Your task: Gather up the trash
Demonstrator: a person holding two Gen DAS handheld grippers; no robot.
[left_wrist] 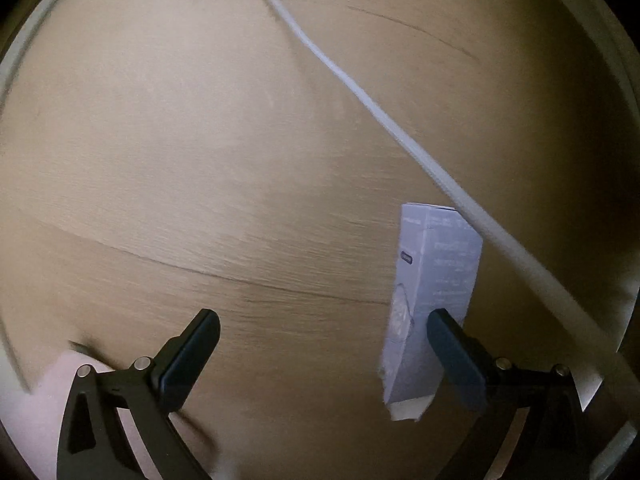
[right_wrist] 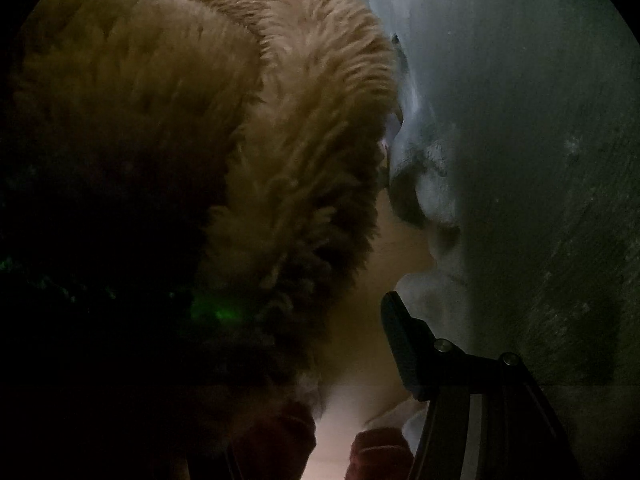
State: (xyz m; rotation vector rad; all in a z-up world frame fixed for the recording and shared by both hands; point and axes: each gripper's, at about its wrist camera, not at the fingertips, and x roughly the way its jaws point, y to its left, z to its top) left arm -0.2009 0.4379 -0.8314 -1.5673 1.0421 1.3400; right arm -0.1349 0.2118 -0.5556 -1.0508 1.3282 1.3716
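In the left wrist view, a small grey-white carton [left_wrist: 432, 300] with fine print and a torn lower end rests on a tan wood-grain surface [left_wrist: 200, 140]. My left gripper [left_wrist: 324, 324] points down over that surface, jaws wide open. The carton sits just inside the right-hand finger [left_wrist: 456, 352], and the rest of the gap is bare. In the right wrist view, only one finger [right_wrist: 404, 344] of my right gripper [right_wrist: 320, 308] shows. The other finger is lost in the dark under a brown fuzzy mass [right_wrist: 224, 120]. Whether anything is held there is hidden.
A white cord [left_wrist: 360, 92] runs diagonally across the wood surface, passing behind the carton. Pale bands edge the surface at upper left [left_wrist: 24, 52] and right [left_wrist: 596, 32]. A blurred pink shape [left_wrist: 48, 400] lies at lower left. A crumpled grey sheet [right_wrist: 520, 160] fills the right of the right wrist view.
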